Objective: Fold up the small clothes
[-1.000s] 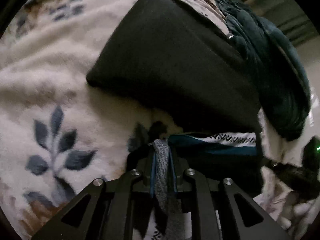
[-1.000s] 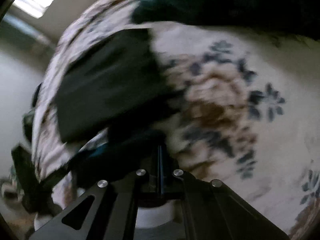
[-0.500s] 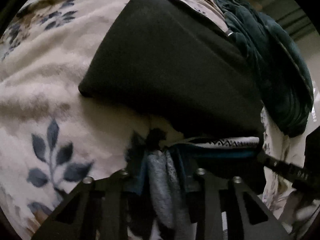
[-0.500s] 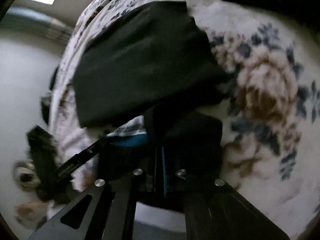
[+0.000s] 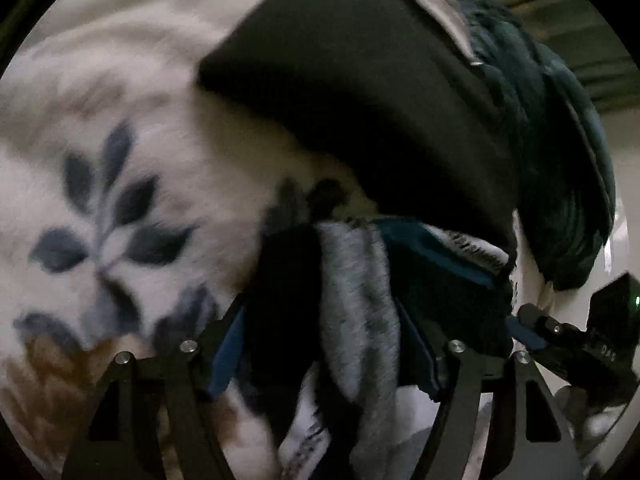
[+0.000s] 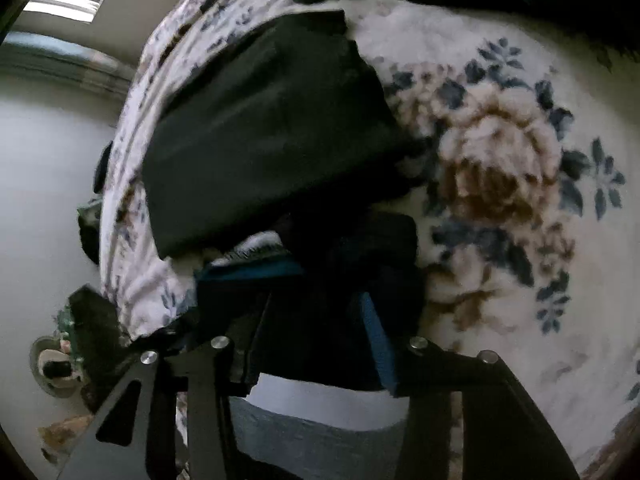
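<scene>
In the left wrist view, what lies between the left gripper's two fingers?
A grey fuzzy garment with dark cloth beside it lies between the open fingers of the left gripper, seen in the left wrist view.

Left view motion-blurred; garment [image 6: 320, 320] hides right tongs' [image 6: 316, 336] tips.

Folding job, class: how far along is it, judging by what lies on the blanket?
Done: a black garment lies folded flat on the blanket. In hand: a dark sock with grey lining sits between both opened tongs. Left: a teal heap looks unfolded.
</scene>
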Motion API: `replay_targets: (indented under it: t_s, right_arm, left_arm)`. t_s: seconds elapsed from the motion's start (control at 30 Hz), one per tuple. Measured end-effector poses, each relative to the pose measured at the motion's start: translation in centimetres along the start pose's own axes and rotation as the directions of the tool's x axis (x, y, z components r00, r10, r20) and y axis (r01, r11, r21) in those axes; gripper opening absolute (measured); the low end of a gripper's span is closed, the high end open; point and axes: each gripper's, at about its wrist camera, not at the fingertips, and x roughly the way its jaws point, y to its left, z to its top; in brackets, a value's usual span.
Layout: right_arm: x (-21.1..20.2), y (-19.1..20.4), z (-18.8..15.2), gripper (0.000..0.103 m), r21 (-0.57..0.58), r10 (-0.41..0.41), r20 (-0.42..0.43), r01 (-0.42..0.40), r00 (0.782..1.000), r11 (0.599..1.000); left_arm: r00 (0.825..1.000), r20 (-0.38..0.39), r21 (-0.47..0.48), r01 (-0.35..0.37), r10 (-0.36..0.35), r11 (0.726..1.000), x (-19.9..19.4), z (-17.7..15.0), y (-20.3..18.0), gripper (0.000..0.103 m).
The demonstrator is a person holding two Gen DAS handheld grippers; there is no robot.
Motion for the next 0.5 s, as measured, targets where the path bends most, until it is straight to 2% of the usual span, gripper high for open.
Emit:
replay_targets:
  t_s: [0.03, 0.07, 0.13, 0.17, 0.2, 0.23, 0.3, 0.33, 0.4, 0.43, 0.47, 0.5]
  right_arm:
    - [0.1, -0.2, -0.1, 0.048, 0.001, 0.006, -0.004, -0.006, 1.000, 1.000]
    - [0.4, -0.3, -0.1, 0.048, 0.003, 0.012, -0.008, -0.012, 1.000, 1.000]
    - [1.2, -0.1, -0.1, 0.048, 0.010, 0.033, -0.013, -0.033, 0.999, 0.999]
    - [1.4, 0.0, -0.1, 0.044, 0.003, 0.041, -0.010, -0.041, 0.999, 0.999]
    - [1.8, 0.5, -0.1, 0.033, -0.006, 0.046, 0.000, -0.046, 0.999, 0.999]
    - [1.8, 0.6, -0.1, 0.003, -0.005, 0.066, 0.018, -0.066, 0.998, 0.998]
    - [1.0, 0.1, 0.3, 0.003, 0.023, 0.063, 0.068, -0.065, 0.996, 0.998]
    - [0.8, -0.4, 0.5, 0.003, 0.045, 0.056, 0.084, -0.060, 0.995, 0.997]
    - [1.7, -1.0, 0.7, 0.002, 0.075, 0.040, 0.051, -0.044, 0.998, 0.996]
    - [1.8, -0.8, 0.8, 0.002, 0.058, 0.009, 0.047, -0.012, 0.999, 0.998]
    - [1.8, -0.5, 0.8, 0.003, 0.040, -0.023, 0.045, 0.021, 0.999, 0.999]
    - [1.6, -0.5, 1.0, 0.003, 0.052, -0.023, 0.031, 0.021, 0.999, 0.998]
  left_arm:
    - [0.998, 0.007, 0.014, 0.061, -0.061, 0.998, -0.2, 0.1, -0.6, 0.038]
    - [0.993, 0.006, 0.006, 0.121, -0.121, 0.993, -0.4, 0.2, -0.8, 0.018]
    - [0.974, 0.039, -0.006, 0.222, -0.222, 0.975, -1.6, 0.5, -1.2, 0.018]
    - [0.961, 0.051, -0.028, 0.272, -0.270, 0.962, -1.8, 0.5, -0.7, 0.018]
    - [0.952, 0.056, -0.063, 0.303, -0.300, 0.951, -1.7, 0.5, 0.1, 0.018]
    - [0.950, 0.054, -0.100, 0.311, -0.307, 0.945, -1.2, 0.7, 0.9, 0.018]
    - [0.965, 0.029, -0.143, 0.261, -0.260, 0.955, -0.2, 0.6, 2.7, 0.020]
    - [0.971, 0.014, -0.147, 0.240, -0.240, 0.960, 0.2, 0.6, 3.1, 0.025]
    - [0.969, 0.003, -0.148, 0.244, -0.247, 0.958, 0.1, 0.4, 2.4, 0.032]
    - [0.970, 0.007, -0.141, 0.241, -0.243, 0.960, -0.4, 0.5, 1.7, 0.042]
    - [0.978, 0.017, -0.120, 0.210, -0.210, 0.970, -1.1, 0.7, 0.9, 0.055]
    - [0.983, 0.034, -0.091, 0.180, -0.178, 0.979, -2.0, 0.9, 0.0, 0.059]
